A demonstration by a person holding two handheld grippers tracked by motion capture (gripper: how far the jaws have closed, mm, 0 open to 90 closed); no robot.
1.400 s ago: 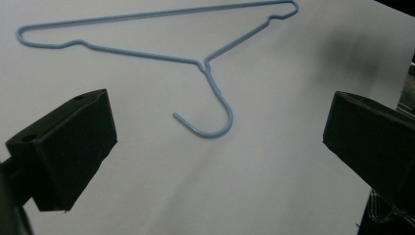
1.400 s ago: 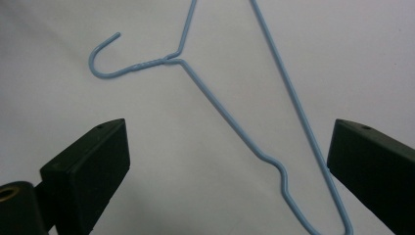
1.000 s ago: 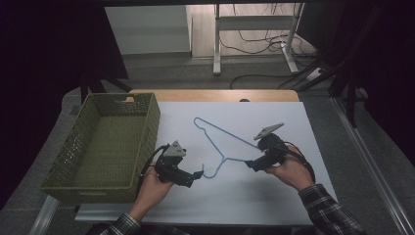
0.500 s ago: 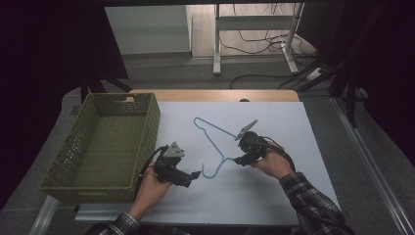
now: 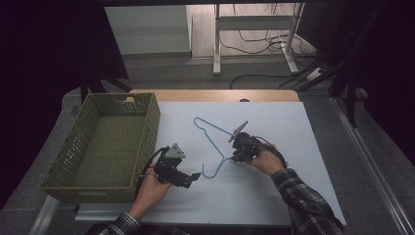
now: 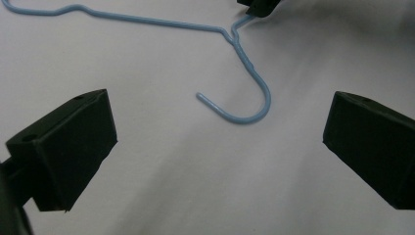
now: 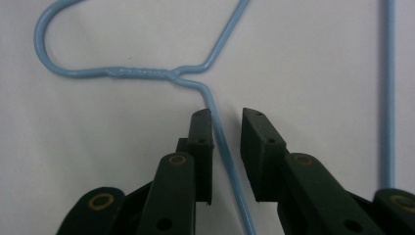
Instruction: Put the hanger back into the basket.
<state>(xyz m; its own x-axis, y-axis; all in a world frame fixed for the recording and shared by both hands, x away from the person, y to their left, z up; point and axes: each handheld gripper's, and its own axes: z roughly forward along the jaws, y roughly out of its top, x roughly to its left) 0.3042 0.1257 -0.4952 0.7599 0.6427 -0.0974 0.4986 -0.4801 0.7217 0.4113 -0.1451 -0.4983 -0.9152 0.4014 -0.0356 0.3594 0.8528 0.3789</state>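
The right tongs [image 7: 226,122] are narrowing around the blue wire hanger [image 5: 214,142]: their jaws have just been closing, and the hanger's shoulder wire is running between them, hugging the left pad [image 7: 201,128] while a gap is showing at the right pad, so the grip is not yet made. Compared with a second ago, the right hand [image 5: 266,159] has been coming in from beyond the hanger's right side and is now sitting just beside its neck, where the two shoulder wires twist together. That is suggesting a pick-up is about to begin, most likely toward the green basket [image 5: 149,129] lying to the hanger's left.

The left tongs [image 5: 193,177] are standing wide apart with nothing between them, hovering just short of the hanger's hook [image 6: 244,105], which is curving open toward them.

The hanger is lying flat on the white counter [image 5: 313,147], a thin, smooth, coated wire bent into a triangle with a round hook. The tong pads are looking matte black and blocky. The basket, a woven lattice of olive plastic, is sitting empty well to the left of the hanger.
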